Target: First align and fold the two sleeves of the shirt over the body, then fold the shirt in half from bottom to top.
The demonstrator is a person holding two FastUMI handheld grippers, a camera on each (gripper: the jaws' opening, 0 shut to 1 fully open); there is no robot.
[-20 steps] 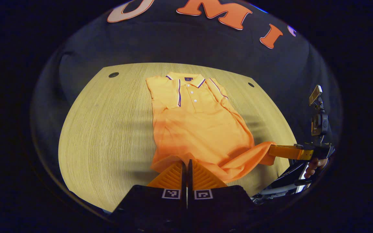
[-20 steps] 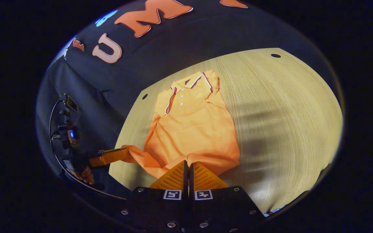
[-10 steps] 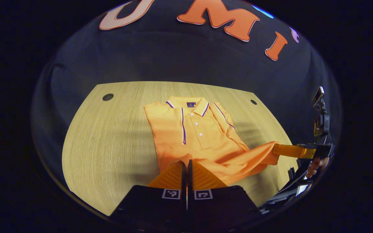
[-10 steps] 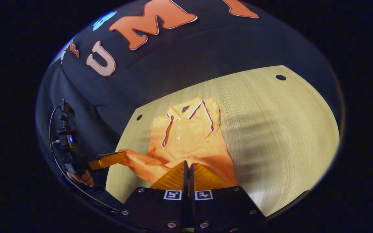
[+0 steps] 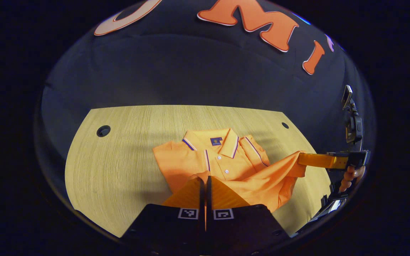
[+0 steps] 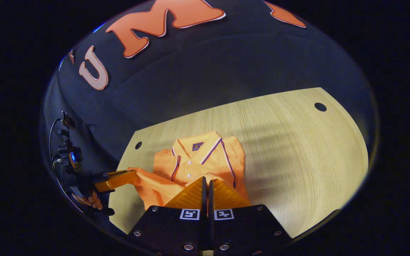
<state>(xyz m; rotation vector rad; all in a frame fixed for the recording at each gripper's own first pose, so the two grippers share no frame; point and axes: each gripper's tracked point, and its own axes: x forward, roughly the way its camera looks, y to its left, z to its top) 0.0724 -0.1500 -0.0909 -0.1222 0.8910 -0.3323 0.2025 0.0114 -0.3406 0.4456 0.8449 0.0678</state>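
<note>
An orange polo shirt (image 5: 222,160) lies on the wooden table (image 5: 119,160), collar at the far end and both sleeves folded in over the body. Its bottom hem is lifted off the table and hangs between my two grippers. My left gripper (image 5: 204,179) is shut on one hem corner. In the same view my right gripper (image 5: 299,159) pinches the other corner at the right, held by a hand (image 5: 349,175). In the right gripper view the shirt (image 6: 205,156) lies ahead, my right gripper (image 6: 206,179) is shut on the hem, and the left gripper (image 6: 133,173) grips its corner at the left.
The table has round cable holes near its far corners (image 5: 103,131) (image 5: 285,125) (image 6: 320,106). Bare wood (image 6: 297,153) stretches to the shirt's right in the right gripper view. The dark booth wall stands just behind the table.
Both grippers have carried the bottom hem forward toward the collar. The lower half of the shirt has risen off the table and now covers much of the body.
</note>
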